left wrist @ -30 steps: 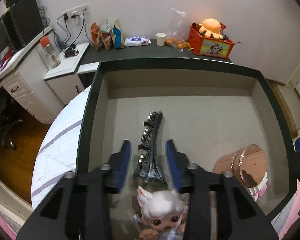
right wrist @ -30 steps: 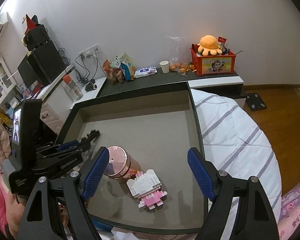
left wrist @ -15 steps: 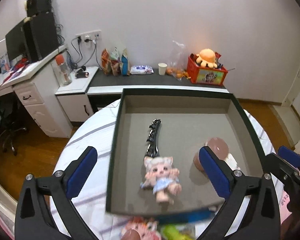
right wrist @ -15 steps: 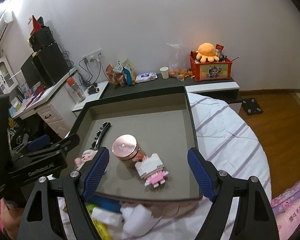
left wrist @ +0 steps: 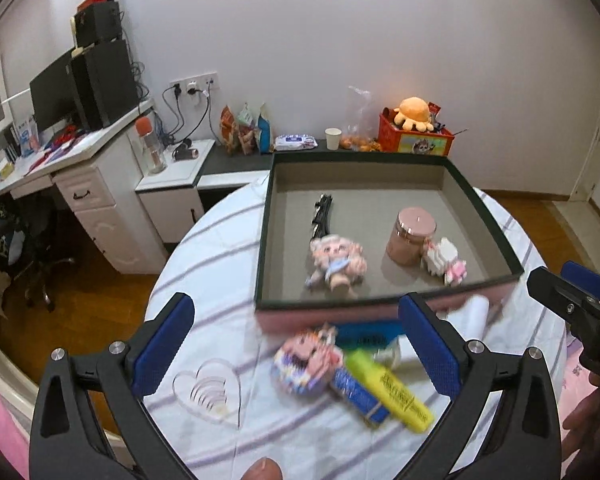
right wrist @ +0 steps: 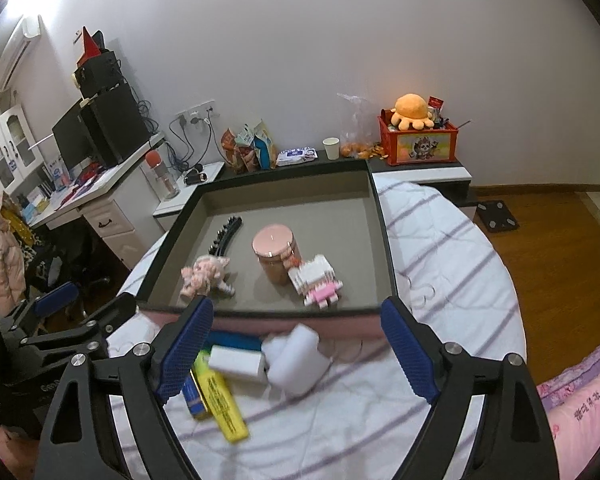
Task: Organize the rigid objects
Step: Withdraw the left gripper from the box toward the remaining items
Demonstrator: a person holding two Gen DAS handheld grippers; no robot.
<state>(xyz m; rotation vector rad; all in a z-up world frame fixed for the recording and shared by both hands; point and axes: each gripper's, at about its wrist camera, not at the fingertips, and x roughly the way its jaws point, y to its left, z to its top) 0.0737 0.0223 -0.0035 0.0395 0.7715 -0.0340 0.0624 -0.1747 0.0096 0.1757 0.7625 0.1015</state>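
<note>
I am holding my left gripper (left wrist: pixel 296 348) spread as wide as it goes, nothing between its blue ribbed pads (left wrist: pixel 428 344); its jaws have just been opening. My right gripper (right wrist: pixel 296 352) is also spread and empty, its jaws having just been opening a little further.

Both are hanging over the near edge of a round table under a white quilted cover (right wrist: pixel 452 240) with thin purple stripes. On it is sitting a shallow square tray (left wrist: pixel 484 216) with dark green walls and a flat grey, card-like floor. Inside the tray, a black curved hair clip (left wrist: pixel 322 214) with a row of teeth is lying at the far left. Touching its near end is a small glossy doll (left wrist: pixel 336 262) with pale pink curls, lying on its back. To the right a squat pink jar (left wrist: pixel 414 236) with a flat round lid is standing upright, and a blocky white-and-pink brick figure (left wrist: pixel 446 262) is lying just beside it.

Near the tray, loose on the cover, are lying a pink block figure (left wrist: pixel 304 362), a yellow highlighter (left wrist: pixel 388 390), a blue box (left wrist: pixel 360 396), a white rectangular box (right wrist: pixel 238 362), a white cylinder (right wrist: pixel 296 360), blurred, and a clear heart-shaped plate (left wrist: pixel 208 390).
</note>
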